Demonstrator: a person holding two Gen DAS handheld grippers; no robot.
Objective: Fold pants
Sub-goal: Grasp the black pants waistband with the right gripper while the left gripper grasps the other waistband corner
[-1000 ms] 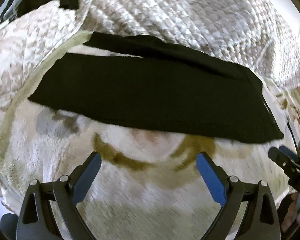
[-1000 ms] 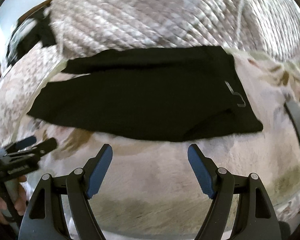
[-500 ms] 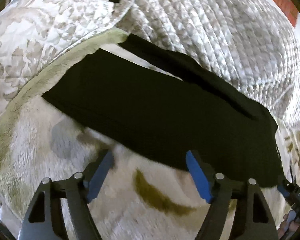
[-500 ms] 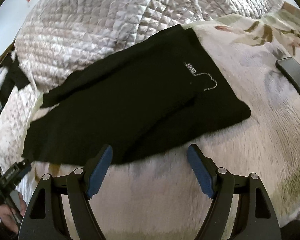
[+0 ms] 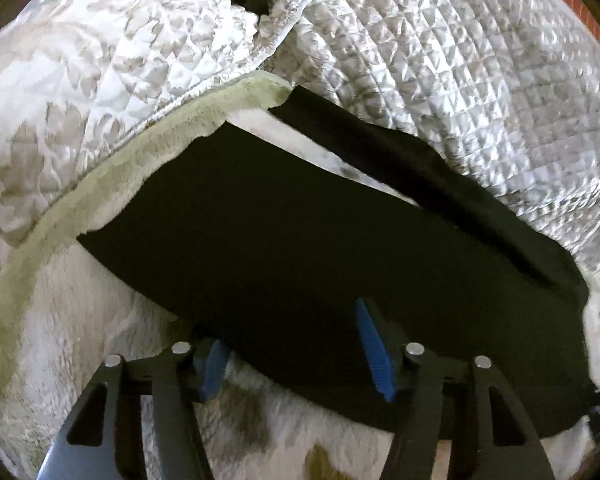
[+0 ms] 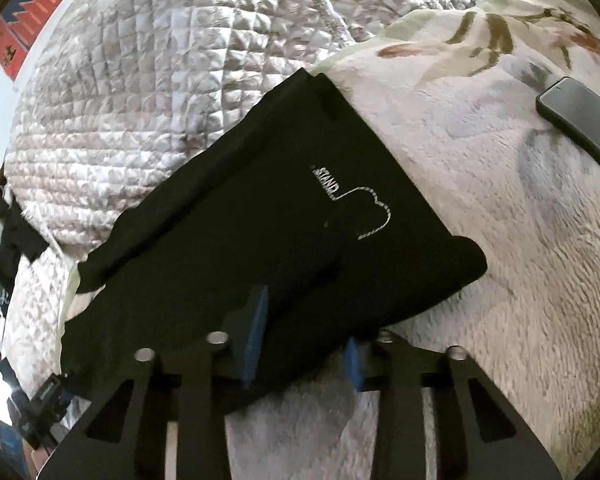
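Bed (image 5: 80,360) with plush floral blanket fills both views; a quilted cover (image 5: 460,60) is heaped along its far side. Black pants (image 5: 300,248) lie flat on the blanket, long axis running across, far edge up against the quilted cover. Landmark for places: the pants. They look already folded lengthwise, one leg over the other, with the far leg (image 5: 400,160) slipping out a little beyond the top layer, so that first fold reads as done though not tidy. In the right wrist view the waist end shows a small white logo (image 6: 356,204); a dark phone-like slab (image 6: 580,120) lies on the blanket well apart from the pants, beyond the waist end. Left tool (image 5: 292,348) sits at the near edge of the pants toward the leg end, jaws wide, one blue pad over the cloth and the other at the hem line; nothing gripped yet. Right tool (image 6: 304,336) sits at the near edge toward the waist end, jaws also spread, straddling the cloth edge, not clamped as far as visible. Judgement: roughly midway. Left to do: pinch both near points, then fold crosswise, leg end to waist, perhaps once more, and square the stray leg.
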